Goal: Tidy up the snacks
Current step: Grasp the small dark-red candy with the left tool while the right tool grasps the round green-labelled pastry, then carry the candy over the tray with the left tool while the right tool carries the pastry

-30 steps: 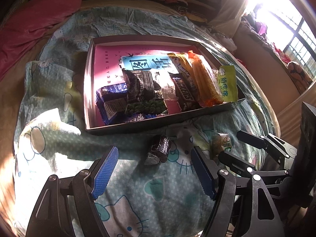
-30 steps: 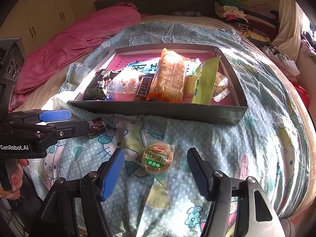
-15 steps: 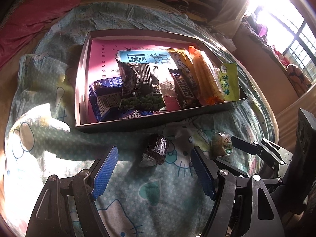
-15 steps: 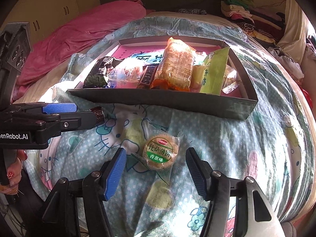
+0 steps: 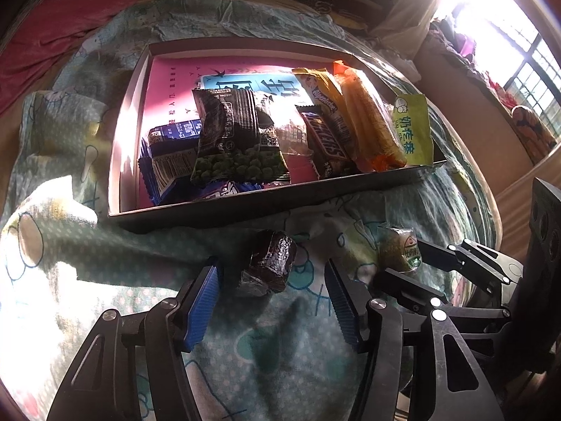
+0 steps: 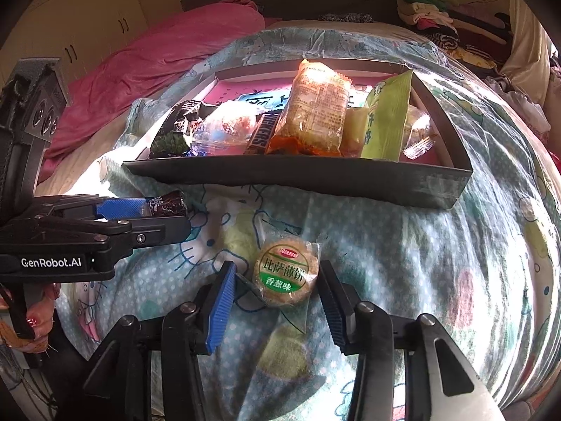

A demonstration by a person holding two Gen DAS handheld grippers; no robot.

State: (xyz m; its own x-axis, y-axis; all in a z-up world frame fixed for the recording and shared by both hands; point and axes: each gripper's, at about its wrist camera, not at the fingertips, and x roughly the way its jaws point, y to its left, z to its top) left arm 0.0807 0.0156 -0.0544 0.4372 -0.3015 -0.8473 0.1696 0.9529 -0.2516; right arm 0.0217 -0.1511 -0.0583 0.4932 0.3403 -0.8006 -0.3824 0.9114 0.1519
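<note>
Both tongs are being closed with gaps still showing: the left tongs (image 5: pixel 270 301) around a dark wrapped snack (image 5: pixel 271 263), the right tongs (image 6: pixel 277 301) around a round biscuit pack (image 6: pixel 287 273), both lying just before the snack box (image 6: pixel 298 180). A crinkly wrapper could be pinched alone and slip, or the soft patterned bedsheet (image 6: pixel 403 245) caught. Strong window glare is cast across the bedroom.

My left gripper (image 5: pixel 270 301) and my right gripper (image 6: pixel 275 303) are black with ribbed blue pads, and the sheet (image 6: pixel 403 263) under them is pale teal, dotted white, printed with cartoon cats. The near snack on the left (image 5: pixel 271 263) has a dark brown shiny wrapper; the round biscuit (image 6: pixel 287 273) is tan in clear film with a green and white label. The far box (image 6: pixel 298 179) is dark grey outside, pink inside, beside a pink quilt (image 6: pixel 157 66).
</note>
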